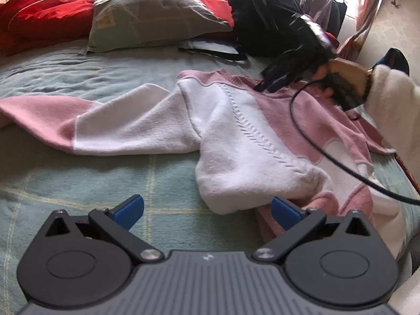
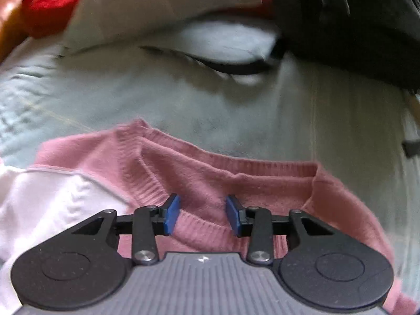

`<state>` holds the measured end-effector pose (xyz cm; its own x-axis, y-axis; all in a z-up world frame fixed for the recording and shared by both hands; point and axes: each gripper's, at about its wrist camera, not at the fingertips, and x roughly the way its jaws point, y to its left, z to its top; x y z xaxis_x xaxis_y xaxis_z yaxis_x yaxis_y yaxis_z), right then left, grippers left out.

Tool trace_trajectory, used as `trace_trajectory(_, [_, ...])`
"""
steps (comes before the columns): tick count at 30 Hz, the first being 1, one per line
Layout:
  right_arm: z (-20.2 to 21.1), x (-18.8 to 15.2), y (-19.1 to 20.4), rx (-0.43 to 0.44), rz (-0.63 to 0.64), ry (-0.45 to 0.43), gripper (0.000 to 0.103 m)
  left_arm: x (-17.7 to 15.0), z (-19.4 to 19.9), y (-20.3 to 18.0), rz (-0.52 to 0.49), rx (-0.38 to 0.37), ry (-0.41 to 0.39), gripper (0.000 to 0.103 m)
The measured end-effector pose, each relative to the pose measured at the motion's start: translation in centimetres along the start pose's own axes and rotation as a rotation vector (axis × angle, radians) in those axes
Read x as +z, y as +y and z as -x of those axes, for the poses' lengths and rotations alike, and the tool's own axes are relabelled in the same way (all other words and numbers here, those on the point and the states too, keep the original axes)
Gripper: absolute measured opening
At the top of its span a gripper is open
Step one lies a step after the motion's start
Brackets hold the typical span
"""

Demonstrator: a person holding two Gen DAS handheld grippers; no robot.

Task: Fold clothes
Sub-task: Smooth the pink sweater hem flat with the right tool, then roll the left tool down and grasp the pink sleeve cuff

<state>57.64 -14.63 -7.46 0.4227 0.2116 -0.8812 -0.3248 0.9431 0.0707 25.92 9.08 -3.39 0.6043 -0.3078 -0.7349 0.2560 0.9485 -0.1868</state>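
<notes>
A pink and white knit sweater lies spread on the bed, one sleeve stretched out to the left. My left gripper is open wide and low over the bedcover; its right fingertip is at the sweater's bunched white fold. My right gripper hovers over the pink ribbed collar, its jaws partly apart, with pink knit lying below the gap and not pinched. In the left wrist view the right gripper is a dark blur at the neckline, held by a hand in a white sleeve.
The bed has a pale green checked cover. Red pillows and a grey pillow lie at its head beside a black backpack with a loose strap. A black cable crosses the sweater's right side.
</notes>
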Motion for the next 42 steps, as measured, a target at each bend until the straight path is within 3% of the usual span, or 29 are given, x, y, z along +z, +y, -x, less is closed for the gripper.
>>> trace_trajectory(5, [-1.8,2.2,-0.3,-0.021,-0.028,-0.145,0.062,0.1,0.1,-0.6,-0.009,0.013,0.009,0.102])
trace_trajectory(9, [0.6,2.5,-1.8,0.011,-0.105,-0.157,0.063,0.1,0.4,-0.9,-0.03,-0.007,0.002,0.102])
trace_trajectory(13, [4.6,0.3,-2.9,0.001,-0.077,-0.125,0.08,0.4,0.1,-1.0,-0.039,0.003,0.001,0.102])
trace_trajectory(16, [7.3,-1.6,-3.7,-0.025,-0.053,-0.088,0.084,0.4,0.0,-1.2,-0.03,-0.01,-0.005,0.102])
trace_trajectory(21, [4.8,-4.3,-5.8,-0.024,-0.116,-0.036,0.087,0.3,-0.2,-2.4,-0.047,-0.009,0.01,0.102])
trace_trajectory(25, [2.0,-4.2,-6.8,-0.029,-0.142,-0.11,0.103,0.4,0.1,-2.8,-0.056,0.013,-0.001,0.102])
trace_trajectory(28, [1.5,-3.6,-6.6,-0.058,-0.151,-0.132,0.103,0.7,0.3,-2.5,-0.059,0.034,0.0,0.102])
trace_trajectory(31, [3.2,-4.1,-6.8,-0.019,-0.172,-0.141,0.103,1.2,0.4,-1.7,-0.041,0.058,-0.015,0.102])
trace_trajectory(33, [5.1,-5.4,-7.2,0.035,-0.184,-0.134,0.103,1.6,0.4,-0.7,-0.01,0.05,-0.026,0.102])
trace_trajectory(37, [9.9,-9.4,-7.3,0.058,-0.16,-0.165,0.103,2.5,-0.3,1.5,0.047,0.03,-0.047,0.102])
trace_trajectory(42, [16.1,-16.1,-7.1,0.065,-0.149,-0.246,0.103,2.4,-3.8,3.0,0.079,0.04,0.034,0.102])
